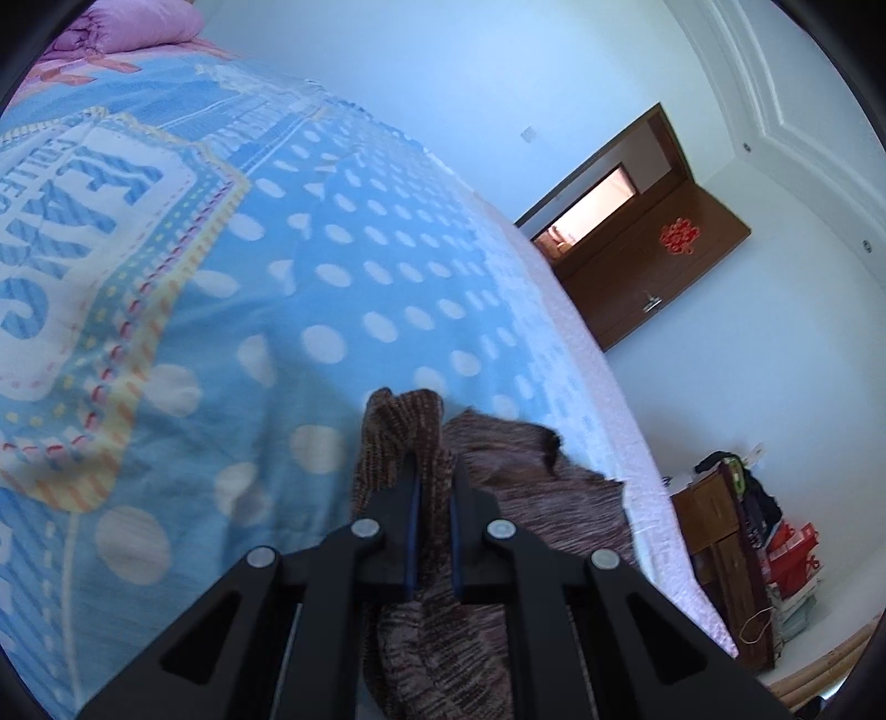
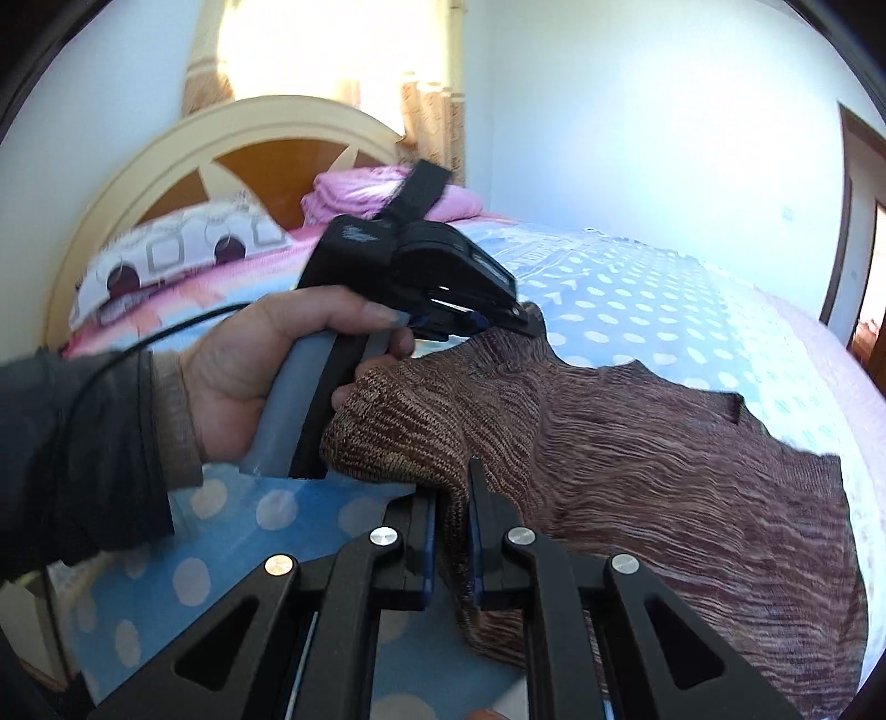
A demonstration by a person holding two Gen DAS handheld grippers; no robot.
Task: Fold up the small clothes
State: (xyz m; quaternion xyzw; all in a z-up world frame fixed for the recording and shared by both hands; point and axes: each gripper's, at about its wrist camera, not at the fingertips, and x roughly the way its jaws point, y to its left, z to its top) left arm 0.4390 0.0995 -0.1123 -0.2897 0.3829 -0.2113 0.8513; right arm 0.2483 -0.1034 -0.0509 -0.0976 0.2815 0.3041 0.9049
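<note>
I hold both grippers clamped on one edge of a brown knit sweater (image 2: 637, 443): left gripper (image 2: 493, 321) further up the bed (image 1: 332, 277), right gripper (image 2: 449, 531) nearer me. The body trails right, across the polka-dot bedspread.

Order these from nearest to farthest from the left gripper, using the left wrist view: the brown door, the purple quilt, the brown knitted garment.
1. brown knitted garment, pinched in the left gripper.
2. brown door, right, past the bed's edge.
3. purple quilt, top left, at the bed's far end.
</note>
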